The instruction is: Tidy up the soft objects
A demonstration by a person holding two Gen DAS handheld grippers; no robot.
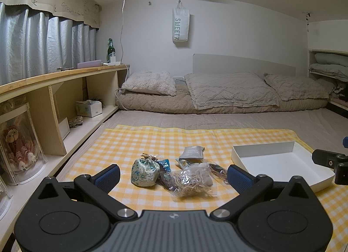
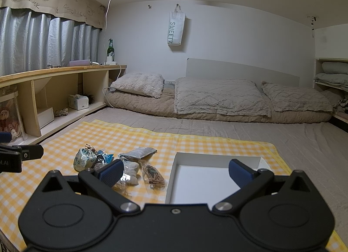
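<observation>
Yellow-and-white checked cloth [image 1: 134, 141] spread flat on a grey bed sheet [image 1: 239, 121]; all task items sit on it.

Left gripper [image 1: 173, 176]: jaws spread wide, nothing between the blue pads [image 1: 108, 176]. It hangs low over the near edge of the cloth, pointed at the cluster of small soft items.

Right gripper [image 2: 176, 172]: jaws likewise spread apart, holding nothing. Its left pad [image 2: 112, 173] overlaps the near side of the cluster in view; contact cannot be told. Its right pad sits over the white tray [image 2: 215, 158].

Cluster, as seen from the left wrist:
- Floral drawstring pouch [image 1: 143, 172], pale blue-green brocade, tied with a cord at the top, upright, leftmost.
- Blue-wrapped packet [image 1: 164, 163] just right of the pouch, touching it.
- Clear bag of tan cord [image 1: 191, 183], nearest the camera, lying flat.
- White soft lump in clear wrap [image 1: 201, 169] behind that bag.
- Grey foil sachet [image 1: 192, 151] at the far side, lying flat.
- Clear packet of brown strands [image 1: 217, 170] at the right edge of the cluster, between the rest and the tray.

White tray is shallow, rectangular, to the right of the cluster, near it but apart.

Surroundings: wooden shelf unit [image 1: 65, 90] along the left wall with a tissue box [image 1: 89, 108] in 1 bay and a green bottle [image 1: 111, 50] on top; pillows [image 1: 230, 90] at the far end; white bag [image 1: 181, 24] hung on the wall.
</observation>
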